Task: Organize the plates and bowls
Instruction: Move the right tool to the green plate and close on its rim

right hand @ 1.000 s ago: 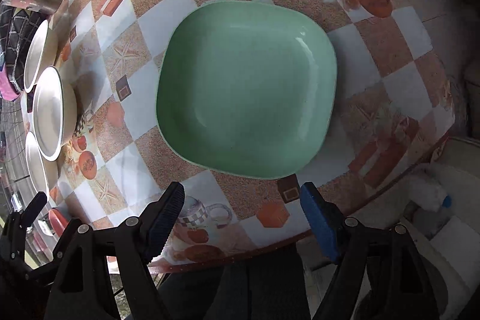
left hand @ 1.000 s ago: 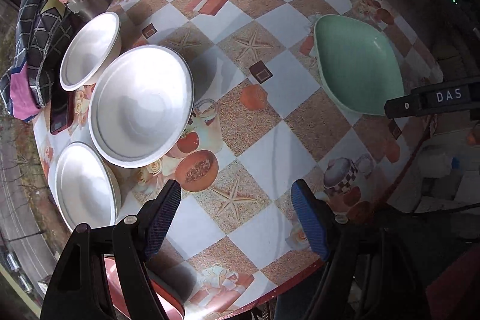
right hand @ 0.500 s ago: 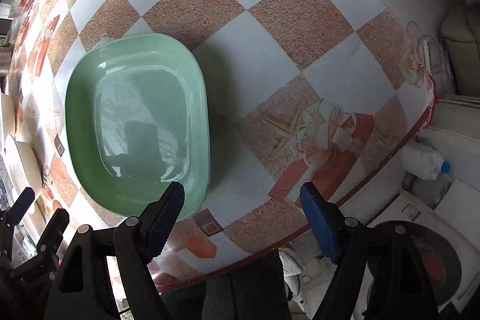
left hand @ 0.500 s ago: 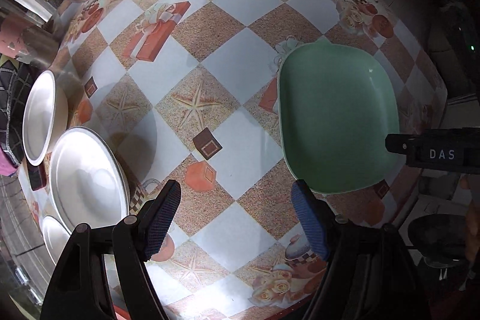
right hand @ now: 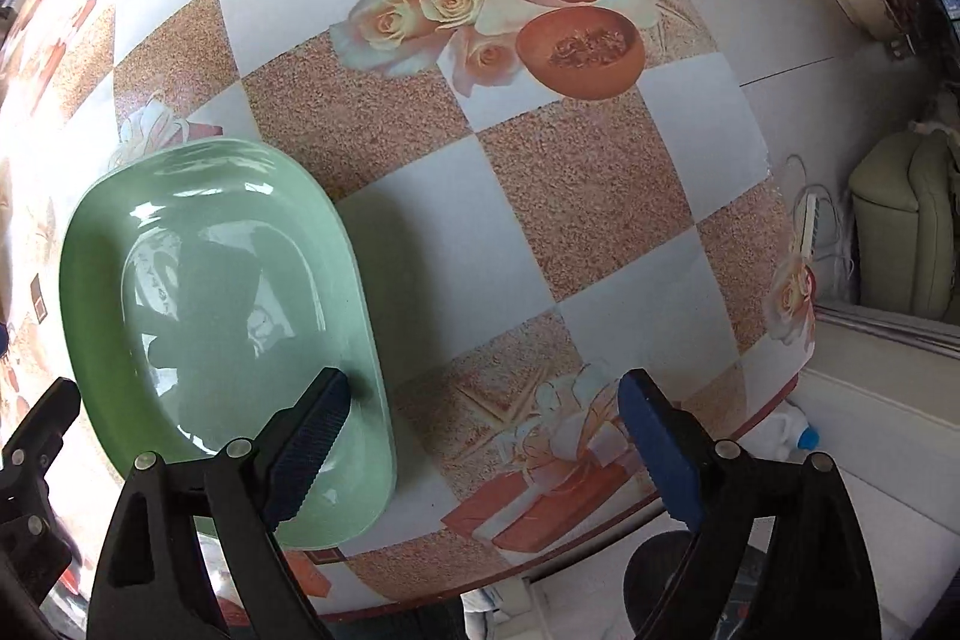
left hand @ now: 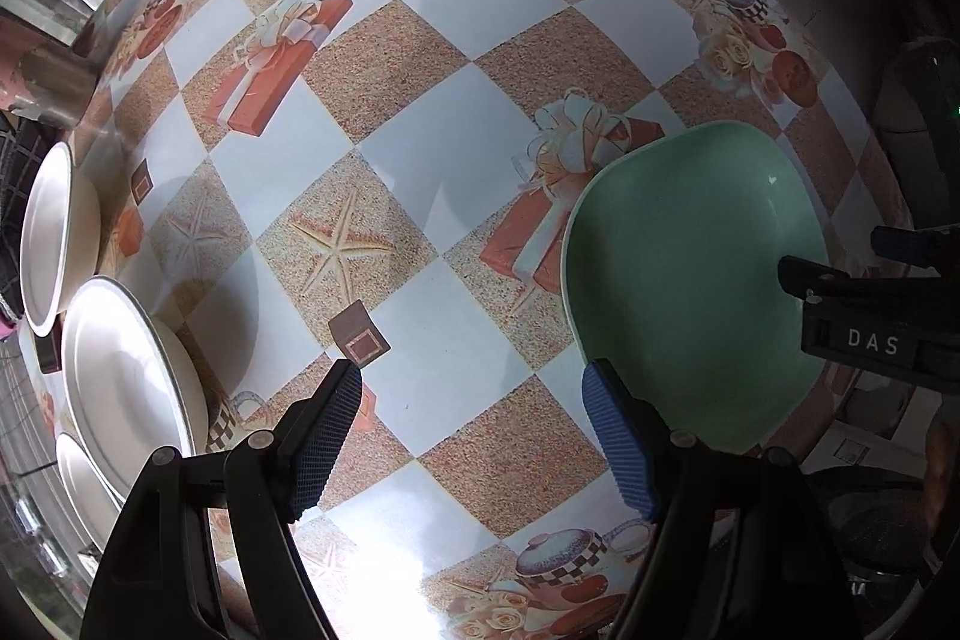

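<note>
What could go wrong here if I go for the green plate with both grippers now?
1. The green plate sits near the table edge; a nudge from the right gripper, whose jaws are opening astride its rim, could slide it off.
2. The left gripper straddles the opposite rim, so the two grippers are close together and could collide.
3. The glossy, shallow rim may slip from the pads.

Black fingers (left hand: 240,520), blue ribbed pads (left hand: 618,451), "DAS" marking (left hand: 873,342)
</note>
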Demonstrator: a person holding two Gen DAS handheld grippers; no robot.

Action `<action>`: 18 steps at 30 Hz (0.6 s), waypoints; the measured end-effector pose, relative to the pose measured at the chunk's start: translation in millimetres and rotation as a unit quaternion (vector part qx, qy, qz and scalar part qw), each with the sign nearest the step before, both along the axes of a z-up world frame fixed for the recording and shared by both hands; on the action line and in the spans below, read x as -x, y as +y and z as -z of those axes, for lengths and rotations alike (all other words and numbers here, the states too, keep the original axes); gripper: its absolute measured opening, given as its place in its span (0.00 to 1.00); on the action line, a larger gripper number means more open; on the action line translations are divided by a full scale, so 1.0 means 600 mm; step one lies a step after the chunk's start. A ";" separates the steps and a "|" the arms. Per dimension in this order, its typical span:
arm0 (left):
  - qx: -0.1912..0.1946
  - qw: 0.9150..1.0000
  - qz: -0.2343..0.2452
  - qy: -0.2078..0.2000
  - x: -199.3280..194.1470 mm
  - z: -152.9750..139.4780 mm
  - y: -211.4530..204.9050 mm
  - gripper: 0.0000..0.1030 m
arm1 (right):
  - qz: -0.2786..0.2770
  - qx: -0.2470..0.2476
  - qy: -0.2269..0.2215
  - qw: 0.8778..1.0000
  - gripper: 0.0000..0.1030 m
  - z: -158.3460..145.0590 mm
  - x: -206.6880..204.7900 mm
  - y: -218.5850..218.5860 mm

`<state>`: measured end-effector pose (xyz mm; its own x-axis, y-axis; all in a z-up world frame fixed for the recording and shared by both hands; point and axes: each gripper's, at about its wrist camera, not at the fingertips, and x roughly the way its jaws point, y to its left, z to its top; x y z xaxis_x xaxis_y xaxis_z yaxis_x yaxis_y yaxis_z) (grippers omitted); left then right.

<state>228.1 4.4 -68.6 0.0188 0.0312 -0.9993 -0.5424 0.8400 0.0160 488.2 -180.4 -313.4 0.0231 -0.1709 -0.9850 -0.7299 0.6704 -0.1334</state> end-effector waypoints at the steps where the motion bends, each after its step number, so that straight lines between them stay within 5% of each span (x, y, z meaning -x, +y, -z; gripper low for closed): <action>1: 0.001 1.000 -0.005 -0.001 -0.004 0.001 -0.001 0.77 | 0.002 -0.005 0.003 1.000 0.89 -0.002 -0.001 -0.001; 18: 0.045 0.996 -0.079 0.021 -0.038 0.047 -0.046 0.77 | -0.071 -0.045 0.070 0.994 0.94 -0.012 0.067 0.049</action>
